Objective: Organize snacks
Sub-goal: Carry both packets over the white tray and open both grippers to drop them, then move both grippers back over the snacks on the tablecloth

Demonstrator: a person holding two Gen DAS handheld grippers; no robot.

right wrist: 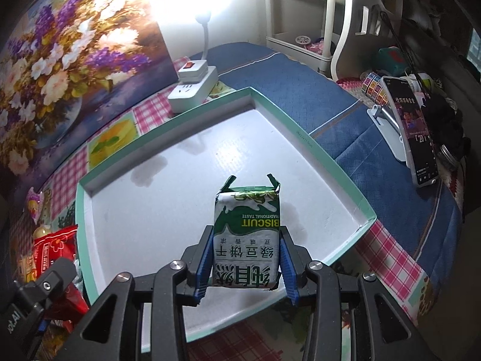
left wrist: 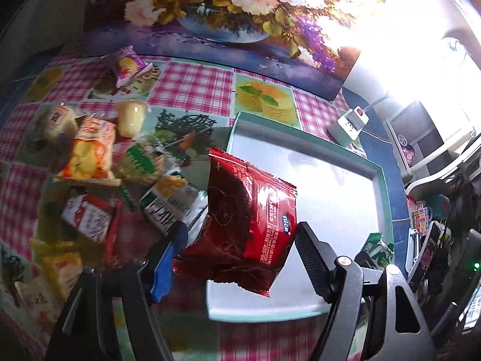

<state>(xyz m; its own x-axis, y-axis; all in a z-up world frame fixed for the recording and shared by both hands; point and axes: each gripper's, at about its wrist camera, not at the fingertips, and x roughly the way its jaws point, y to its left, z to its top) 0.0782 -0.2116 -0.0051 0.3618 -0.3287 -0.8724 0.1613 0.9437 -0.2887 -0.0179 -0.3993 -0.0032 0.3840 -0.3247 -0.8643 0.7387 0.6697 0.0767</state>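
The left gripper [left wrist: 240, 234] holds a red packet [left wrist: 243, 222] between its jaws, lifted over the near left part of the tray [left wrist: 381, 198]. The jaws stand fairly wide, pressed against the packet's two sides; the packet's lower left edge hides part of the blue pad on the left finger. The print on the packet is small and only partly legible.

The right gripper [right wrist: 245, 258] holds a green and white biscuit pack [right wrist: 246, 240] with jaws closed narrow on its sides. The pack stands upright over the near half of the tray [right wrist: 312, 150]; whether its base touches the tray floor cannot be told, since the gripper hides it. In the left wrist view only a green corner of this pack [left wrist: 378, 246] shows behind the right finger.

To the left of the tray, a pile of snacks [left wrist: 90, 162] lies on the checked bench [left wrist: 192, 84]. The packets overlap, and those nearest the frame edge are dim and blurred. A pink packet [left wrist: 130, 66] lies apart from the pile, near the flower picture [left wrist: 210, 9].

A power strip [right wrist: 192, 90] sits just beyond the tray's far edge. Strong lamp glare washes out the area behind it.
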